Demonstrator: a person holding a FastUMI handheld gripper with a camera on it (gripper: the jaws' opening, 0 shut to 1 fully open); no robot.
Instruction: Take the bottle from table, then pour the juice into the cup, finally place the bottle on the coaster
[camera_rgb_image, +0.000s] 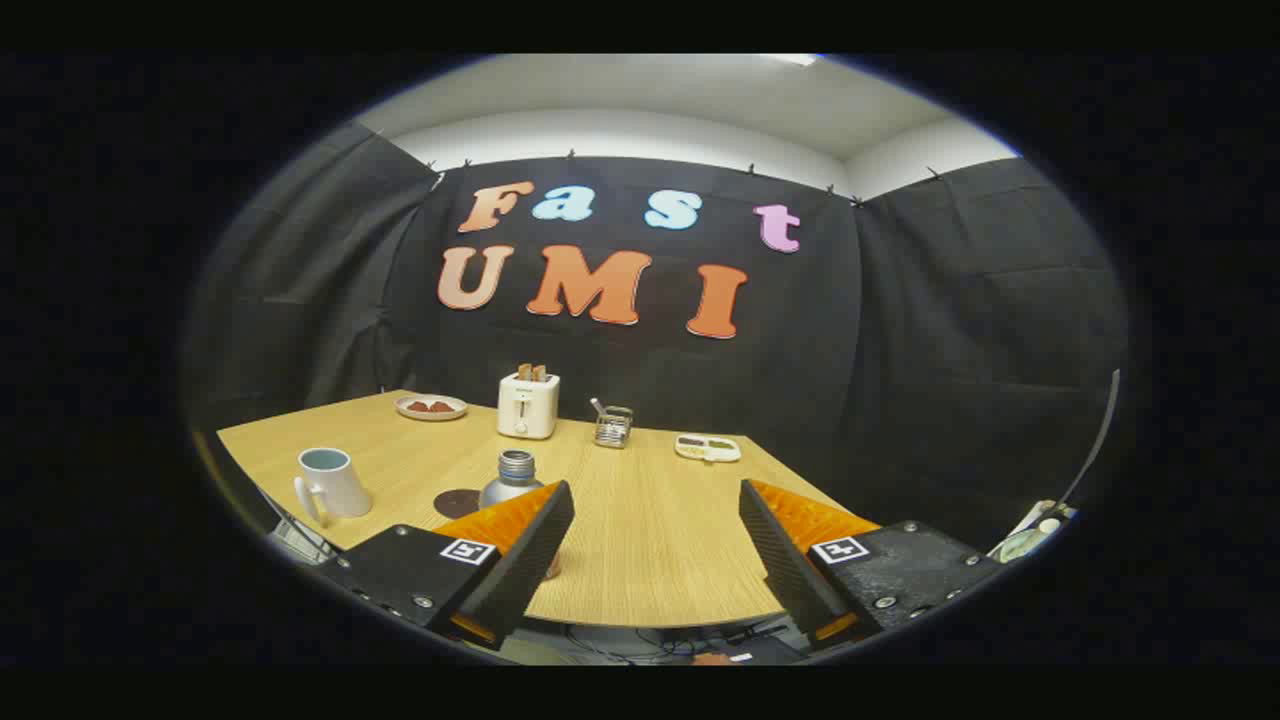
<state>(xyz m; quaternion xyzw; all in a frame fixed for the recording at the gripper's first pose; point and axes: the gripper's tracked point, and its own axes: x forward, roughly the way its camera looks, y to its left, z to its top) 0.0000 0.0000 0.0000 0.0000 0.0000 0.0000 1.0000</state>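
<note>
- Two fingers of the tongs (655, 550) stand wide apart with nothing between them, only bare bench (640, 520) showing in the gap.
- The bottle (512, 480), a metal one with a ribbed neck, stands upright on the bench, partly hidden behind the left finger rather than between the two.
- The coaster (457, 502), a dark round disc, lies just beside the bottle, toward the cup (330, 483); whether bottle and coaster touch is hard to tell from here.
- The cup, a pale mug with its handle facing the tongs, stands beyond the coaster, apart from the bottle.
- Farther back sit a toaster (528, 404), a plate (431, 406), a small wire holder (612, 426) and a flat dish (708, 448).
- The step in hand looks like the first one: reaching for the bottle, not yet grasped.
- The next move calls for shifting the tongs leftward so the bottle sits between the fingers, then closing on its body.
</note>
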